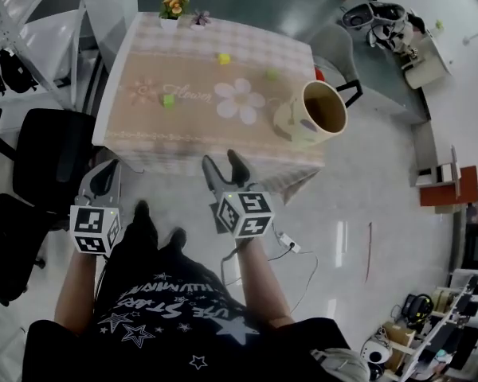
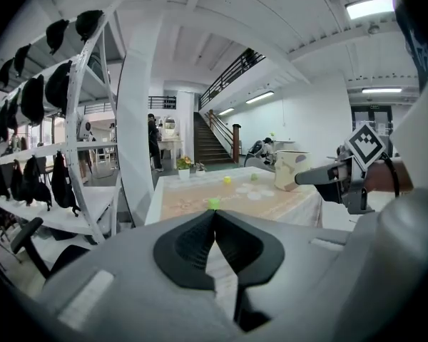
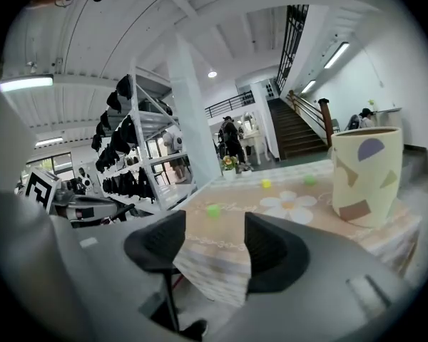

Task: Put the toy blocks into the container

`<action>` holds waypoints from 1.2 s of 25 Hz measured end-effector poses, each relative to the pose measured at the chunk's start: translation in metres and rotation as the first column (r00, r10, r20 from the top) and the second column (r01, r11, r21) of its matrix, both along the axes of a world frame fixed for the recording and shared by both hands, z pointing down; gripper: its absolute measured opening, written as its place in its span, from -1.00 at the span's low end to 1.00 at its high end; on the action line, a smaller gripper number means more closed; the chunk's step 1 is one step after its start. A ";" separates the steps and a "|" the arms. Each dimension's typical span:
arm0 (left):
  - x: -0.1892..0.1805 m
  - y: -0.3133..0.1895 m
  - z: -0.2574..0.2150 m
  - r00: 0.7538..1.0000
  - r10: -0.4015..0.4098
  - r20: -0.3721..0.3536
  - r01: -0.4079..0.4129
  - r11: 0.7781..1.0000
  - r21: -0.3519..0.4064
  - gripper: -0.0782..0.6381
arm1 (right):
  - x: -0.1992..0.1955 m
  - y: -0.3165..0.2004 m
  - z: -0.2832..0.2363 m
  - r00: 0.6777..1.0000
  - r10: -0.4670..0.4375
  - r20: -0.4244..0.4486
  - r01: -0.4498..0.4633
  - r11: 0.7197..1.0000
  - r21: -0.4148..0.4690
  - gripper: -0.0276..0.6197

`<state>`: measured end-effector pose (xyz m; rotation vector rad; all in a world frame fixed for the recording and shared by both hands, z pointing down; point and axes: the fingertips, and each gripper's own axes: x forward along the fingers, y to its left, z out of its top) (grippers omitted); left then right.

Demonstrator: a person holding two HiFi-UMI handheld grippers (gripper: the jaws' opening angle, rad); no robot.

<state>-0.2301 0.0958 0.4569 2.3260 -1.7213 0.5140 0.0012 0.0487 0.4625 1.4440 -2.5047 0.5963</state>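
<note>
A table [image 1: 131, 126] with a floral cloth holds 3 loose blocks: a green block [image 1: 168, 99] near left, a yellow block [image 1: 223, 58] far, and a second green block [image 1: 272, 74] beside the cup [image 1: 323, 110] at right. Short of the near edge, the left gripper [image 1: 102, 175] is pinched together and the right gripper [image 1: 223, 164] is spread wide and empty, probably ready to pick.

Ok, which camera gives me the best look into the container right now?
The head view: it looks down into the container, showing its open mouth and dark interior. The right gripper view shows only its patterned side wall, large and close. The left gripper view shows the container small and distant, side-on.
</note>
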 end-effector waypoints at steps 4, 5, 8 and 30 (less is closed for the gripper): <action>-0.007 -0.009 0.012 1.000 -0.021 -0.008 0.021 0.999 -0.035 -0.76 | -0.011 -0.003 0.011 1.000 -0.022 0.001 0.022 0.999 -0.035 -0.11; -0.007 -0.013 0.015 1.000 -0.021 -0.008 0.021 0.999 -0.041 -0.76 | -0.011 -0.004 0.014 1.000 -0.022 -0.002 0.022 0.999 -0.044 -0.11; -0.002 -0.029 0.015 1.000 -0.012 -0.018 0.012 0.999 -0.043 -0.76 | -0.008 -0.009 0.020 1.000 -0.020 -0.017 0.018 0.998 -0.064 -0.11; -0.054 -0.164 0.042 0.998 -0.038 -0.047 0.034 0.995 -0.095 -0.76 | -0.130 -0.154 0.080 0.946 -0.273 -0.174 0.241 0.953 -0.185 -0.11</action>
